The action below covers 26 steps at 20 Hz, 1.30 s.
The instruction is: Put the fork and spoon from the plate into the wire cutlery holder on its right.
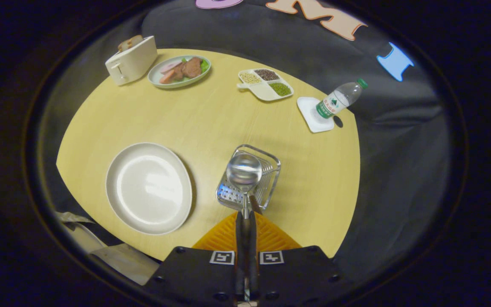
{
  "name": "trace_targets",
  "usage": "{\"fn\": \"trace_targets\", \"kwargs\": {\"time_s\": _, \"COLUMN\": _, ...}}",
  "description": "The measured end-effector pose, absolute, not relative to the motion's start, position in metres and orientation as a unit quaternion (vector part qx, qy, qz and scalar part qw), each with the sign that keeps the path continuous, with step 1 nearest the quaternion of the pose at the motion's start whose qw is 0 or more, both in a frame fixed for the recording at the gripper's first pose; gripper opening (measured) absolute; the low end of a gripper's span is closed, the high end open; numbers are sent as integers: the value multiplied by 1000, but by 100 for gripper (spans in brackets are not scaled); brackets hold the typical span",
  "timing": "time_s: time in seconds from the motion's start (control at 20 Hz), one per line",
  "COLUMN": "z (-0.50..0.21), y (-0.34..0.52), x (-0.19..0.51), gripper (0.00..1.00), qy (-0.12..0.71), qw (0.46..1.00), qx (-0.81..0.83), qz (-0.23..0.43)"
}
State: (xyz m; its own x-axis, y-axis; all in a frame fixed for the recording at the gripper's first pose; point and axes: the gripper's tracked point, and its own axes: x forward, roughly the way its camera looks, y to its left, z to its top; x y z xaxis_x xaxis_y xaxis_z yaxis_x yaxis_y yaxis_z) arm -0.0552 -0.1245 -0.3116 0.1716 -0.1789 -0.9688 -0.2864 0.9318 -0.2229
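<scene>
My hand-held gripper (246, 215) pinching the spoon (244, 172) by its handle, fingers pressed together on it, bowl hanging over the wire cutlery holder (267, 179) — bare plate (148, 187) to its left on the desk (211, 119)

The gripper (246, 213) is closed on the spoon (244, 175), both fingers pinching its handle; the bowl of the spoon sits over the wire holder (267, 184), just ahead of the fingers; the plate (148, 188), bare, lies at nine o'clock from the holder; on the table (211, 123) beyond, a toaster (131, 60) at eleven o'clock, a food plate (179, 70) beside it, a divided tray (266, 84) at twelve, a tilted bottle (340, 99) on a coaster (311, 116) at one.
</scene>
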Motion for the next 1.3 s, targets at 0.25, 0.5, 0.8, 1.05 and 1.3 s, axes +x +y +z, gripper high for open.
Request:
{"fn": "trace_targets", "kwargs": {"time_s": 0.25, "z": -314, "y": -125, "x": -53, "gripper": 8, "qy": 642, "qw": 747, "qx": -170, "qz": 29}}
{"fn": "trace_targets", "kwargs": {"time_s": 0.5, "z": -313, "y": -126, "x": -52, "gripper": 21, "qy": 629, "qw": 762, "qx": -152, "qz": 18}}
{"fn": "trace_targets", "kwargs": {"time_s": 0.8, "z": -305, "y": -100, "x": -49, "gripper": 86, "qy": 582, "qw": 807, "qx": -94, "qz": 25}}
{"fn": "trace_targets", "kwargs": {"time_s": 1.05, "z": -277, "y": -85, "x": -34, "gripper": 100, "qy": 484, "qw": 871, "qx": -85, "qz": 17}}
{"fn": "trace_targets", "kwargs": {"time_s": 1.3, "z": -236, "y": -76, "x": -27, "gripper": 100, "qy": 374, "qw": 925, "qx": -74, "qz": -2}}
